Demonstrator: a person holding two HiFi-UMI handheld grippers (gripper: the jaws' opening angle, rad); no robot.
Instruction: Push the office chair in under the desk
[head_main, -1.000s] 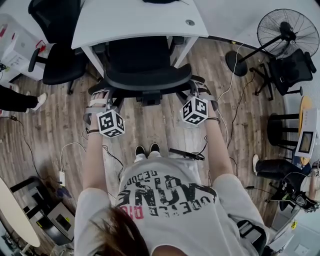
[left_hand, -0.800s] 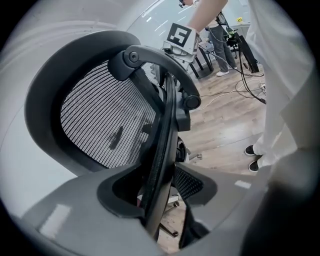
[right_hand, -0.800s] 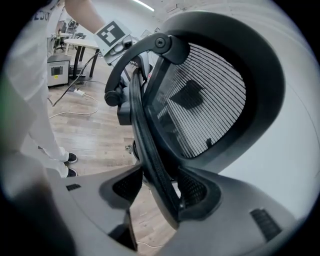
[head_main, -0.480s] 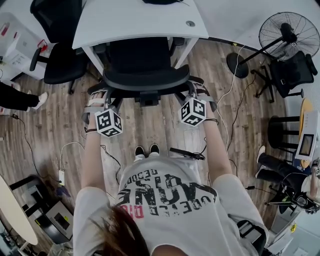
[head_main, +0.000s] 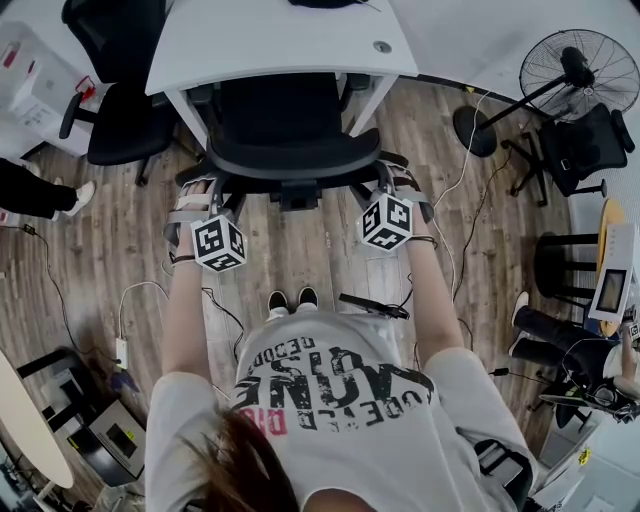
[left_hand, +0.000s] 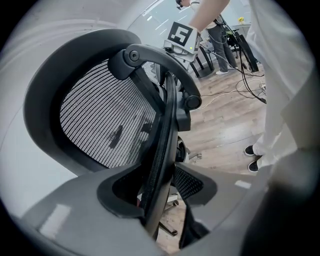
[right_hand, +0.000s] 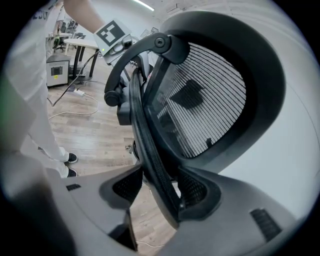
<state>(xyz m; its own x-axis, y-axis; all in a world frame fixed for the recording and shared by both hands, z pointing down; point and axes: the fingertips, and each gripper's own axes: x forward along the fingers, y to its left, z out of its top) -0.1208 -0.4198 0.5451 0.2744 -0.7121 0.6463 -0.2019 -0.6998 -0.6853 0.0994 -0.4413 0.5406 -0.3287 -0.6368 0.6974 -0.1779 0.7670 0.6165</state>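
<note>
From the head view, the office chair (head_main: 285, 125) stands at the white bench (head_main: 270, 40). Its front part is tucked below the bench's near edge, but most of the seat and the whole backrest (head_main: 290, 160) show out over the wooden floor (head_main: 300, 250). The left tongs (head_main: 203, 197) and right tongs (head_main: 392, 182) meet the two sides of the backrest, arms reaching forward, the person standing close behind.

In the left gripper view, the dark rim of the backrest runs straight down between the jaws, which are pinching it from both sides. The mesh panel curves away to the left.

In the right gripper view the same holds in mirror. The jaws are clamped on the opposite edge of the backrest, with the rim seated between the ribbed pads and the mesh to the right.

I judge the grasp made and the push partly done. The chair is lined up with the opening and already entering it. What is left is to roll it forward until the seat is under the bench, then let go.
</note>
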